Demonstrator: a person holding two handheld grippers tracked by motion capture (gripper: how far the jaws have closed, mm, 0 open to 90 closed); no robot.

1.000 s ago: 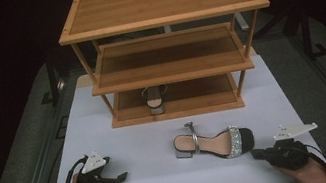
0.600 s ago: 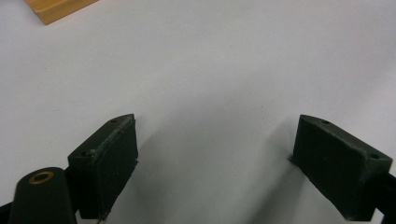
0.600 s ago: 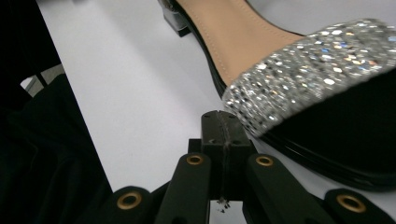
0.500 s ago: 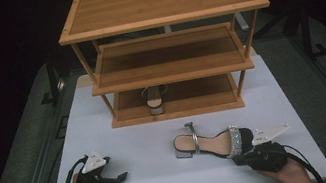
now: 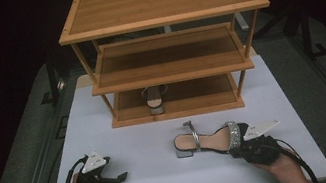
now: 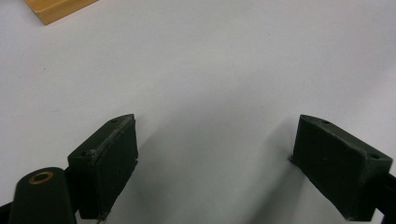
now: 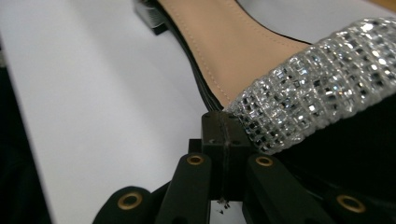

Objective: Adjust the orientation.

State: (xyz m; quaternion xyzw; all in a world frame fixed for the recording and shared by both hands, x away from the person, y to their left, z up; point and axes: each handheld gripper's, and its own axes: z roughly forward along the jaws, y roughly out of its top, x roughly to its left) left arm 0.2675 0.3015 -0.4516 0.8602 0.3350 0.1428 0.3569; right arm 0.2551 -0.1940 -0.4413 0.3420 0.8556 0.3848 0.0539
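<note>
Rightward no longer — the right gripper, jaws pressed together, has slid against the black rhinestone-strapped sandal; left gripper spread, idle.

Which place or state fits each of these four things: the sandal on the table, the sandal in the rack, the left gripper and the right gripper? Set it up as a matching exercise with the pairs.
Things:
1. sandal on the table
2. sandal in the rack
3. left gripper
4. right gripper

Places or states:
A. jaws wide apart over bare table
B. on the wooden rack's bottom shelf
C. jaws shut together, at the sparkly toe strap
D. on the white table in front of the rack, heel pointing left

Pairs: 1-D, 2-B, 3-A, 4-C
</note>
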